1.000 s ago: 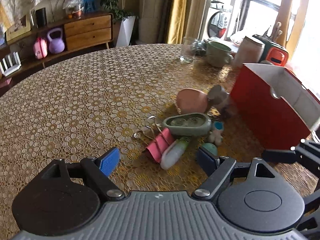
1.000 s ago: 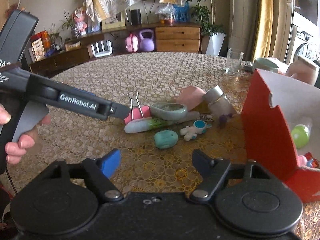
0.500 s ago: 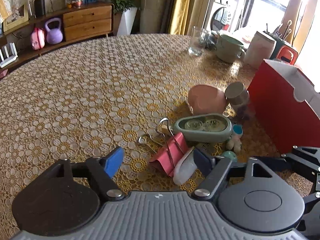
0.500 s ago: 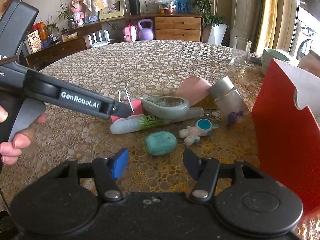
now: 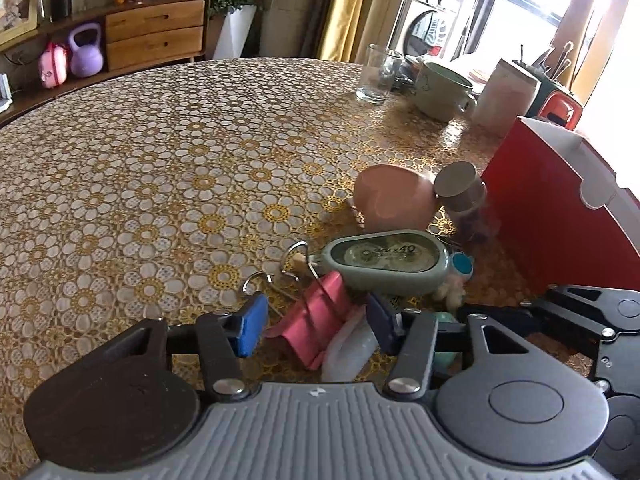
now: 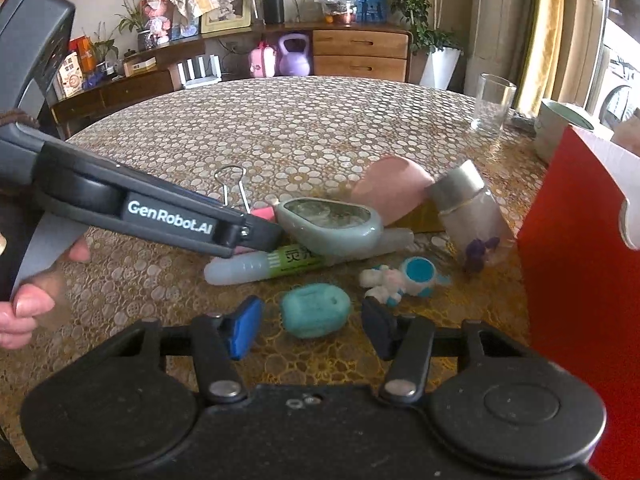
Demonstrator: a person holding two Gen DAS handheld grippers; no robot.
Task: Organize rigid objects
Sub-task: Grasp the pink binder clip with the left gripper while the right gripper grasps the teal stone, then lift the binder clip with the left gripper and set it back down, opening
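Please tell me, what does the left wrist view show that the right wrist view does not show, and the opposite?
Only the left wrist view shows the pink binder clip's body between the left gripper's closing jaws, and the green mug's side.

Only the right wrist view shows the whole teal eraser between the right gripper's closing jaws, and a hand on the left tool.

Both show the correction tape, pink heart-shaped piece, glass and red box.
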